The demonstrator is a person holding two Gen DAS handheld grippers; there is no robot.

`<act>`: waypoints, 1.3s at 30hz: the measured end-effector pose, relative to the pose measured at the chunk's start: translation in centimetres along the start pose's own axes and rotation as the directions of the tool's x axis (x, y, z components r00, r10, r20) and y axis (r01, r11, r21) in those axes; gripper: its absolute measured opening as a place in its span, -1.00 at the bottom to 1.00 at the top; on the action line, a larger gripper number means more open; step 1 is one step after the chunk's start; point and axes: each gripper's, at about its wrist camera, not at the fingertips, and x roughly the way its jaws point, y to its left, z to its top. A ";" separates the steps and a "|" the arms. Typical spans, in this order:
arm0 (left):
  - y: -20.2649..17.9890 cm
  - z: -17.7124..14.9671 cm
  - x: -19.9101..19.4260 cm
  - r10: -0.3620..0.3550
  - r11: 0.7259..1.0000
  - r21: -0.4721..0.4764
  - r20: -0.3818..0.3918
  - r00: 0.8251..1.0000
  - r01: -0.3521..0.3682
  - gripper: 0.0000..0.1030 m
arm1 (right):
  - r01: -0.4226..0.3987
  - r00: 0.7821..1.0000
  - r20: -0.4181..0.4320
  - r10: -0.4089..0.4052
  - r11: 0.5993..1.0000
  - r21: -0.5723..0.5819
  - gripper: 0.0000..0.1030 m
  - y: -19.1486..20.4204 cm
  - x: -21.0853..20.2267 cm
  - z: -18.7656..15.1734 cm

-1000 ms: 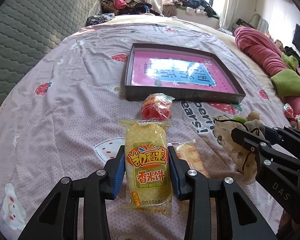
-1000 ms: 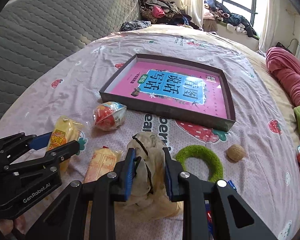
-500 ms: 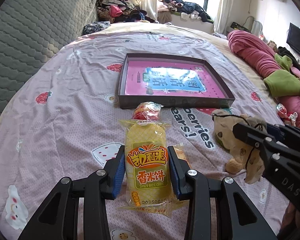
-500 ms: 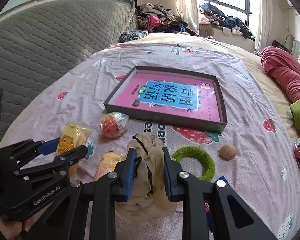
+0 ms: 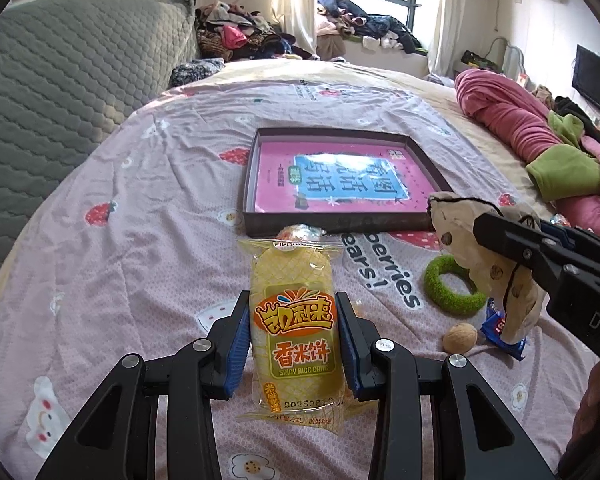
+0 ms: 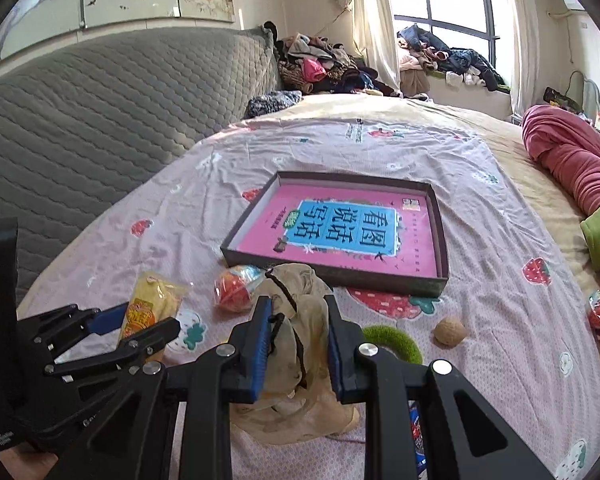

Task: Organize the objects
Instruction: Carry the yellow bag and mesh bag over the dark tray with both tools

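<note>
We see the left gripper [image 5: 294,340] clamped on a yellow snack pack [image 5: 292,320] printed "SPICY RICE CAKE", lifted above the strawberry-print bed sheet [image 5: 140,208]. At twelve o'clock from it lies a dark tray [image 5: 250,184] holding a pink book [image 5: 340,178] with large Chinese characters. Toward three o'clock, the right gripper [image 6: 296,340] is clamped on a beige cloth pouch [image 6: 296,292]; beneath it rest a green ring [image 5: 448,296], a walnut [image 5: 460,337] and a blue packet [image 5: 496,326].

My left hand-held gripper [image 5: 294,336] is clamped on a yellow snack packet [image 5: 294,320]; my right hand-held gripper [image 6: 296,344], just beside it, pinches a beige cloth toy [image 6: 296,320]. Both tilt downward.
</note>
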 end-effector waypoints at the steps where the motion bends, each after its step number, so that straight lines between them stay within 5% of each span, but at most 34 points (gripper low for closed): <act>1: -0.1 0.2 -0.1 0.003 1.000 0.001 0.002 1.000 -0.003 -0.21 | 0.000 1.000 0.007 0.000 1.000 -0.001 -0.51 0.0 -0.1 0.2; 39: -3.1 13.8 2.1 0.035 0.999 0.022 0.088 0.996 -0.037 -0.21 | 0.074 0.989 0.128 -0.069 0.997 -0.035 -0.51 -4.3 0.2 8.9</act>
